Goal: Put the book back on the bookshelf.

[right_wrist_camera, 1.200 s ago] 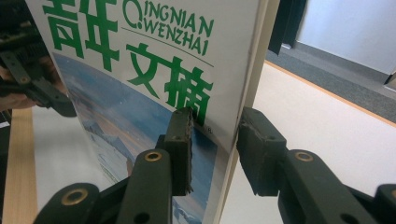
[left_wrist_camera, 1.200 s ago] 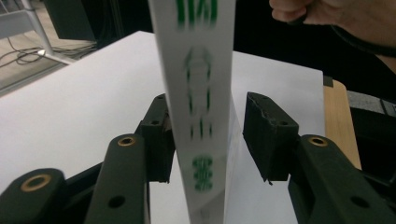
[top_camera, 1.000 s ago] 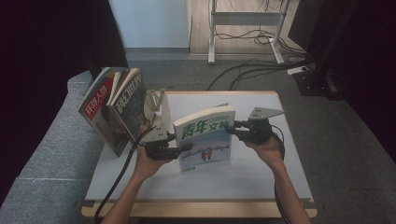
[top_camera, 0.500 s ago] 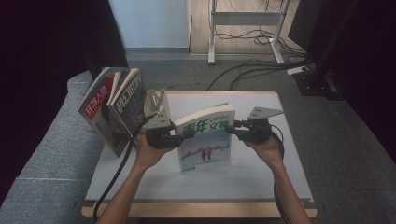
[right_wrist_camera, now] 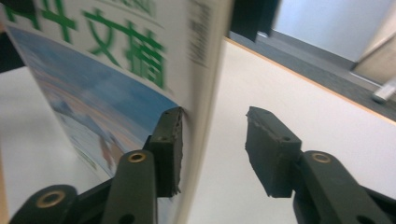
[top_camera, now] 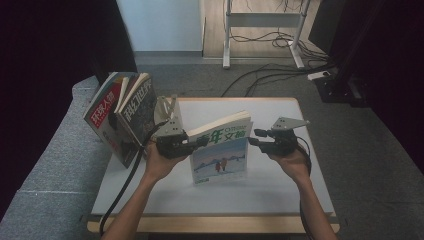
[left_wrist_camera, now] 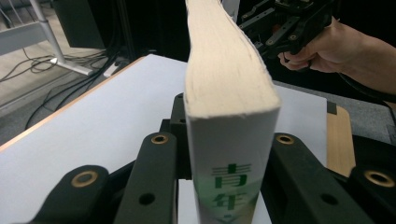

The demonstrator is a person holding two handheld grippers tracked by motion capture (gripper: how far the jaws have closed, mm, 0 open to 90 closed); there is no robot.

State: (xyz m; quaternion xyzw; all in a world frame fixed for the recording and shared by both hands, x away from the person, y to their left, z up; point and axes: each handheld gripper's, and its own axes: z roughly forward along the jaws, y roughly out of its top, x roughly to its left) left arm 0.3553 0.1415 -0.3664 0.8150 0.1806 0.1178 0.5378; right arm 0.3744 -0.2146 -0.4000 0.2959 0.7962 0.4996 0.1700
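Room: grey carpet floor (top_camera: pixel 165 80) with cables beyond the table, dark curtains either side.
Table (top_camera: pixel 150 195): white top, wooden front edge.
Leaning books (top_camera: pixel 122 112): a tilted row at the table's left edge.
Green-titled book (top_camera: pixel 222 150): upright mid-table, snowy cover facing the person.
Left gripper (top_camera: pixel 197 144): jaws clamped on the book's spine side.
Right gripper (top_camera: pixel 255 137): jaws apart around the book's page edge, one pad against the cover, the other clear.

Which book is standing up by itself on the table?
The book with the green letters, between the left tongs and right tongs. The other magazines lean together at the left.
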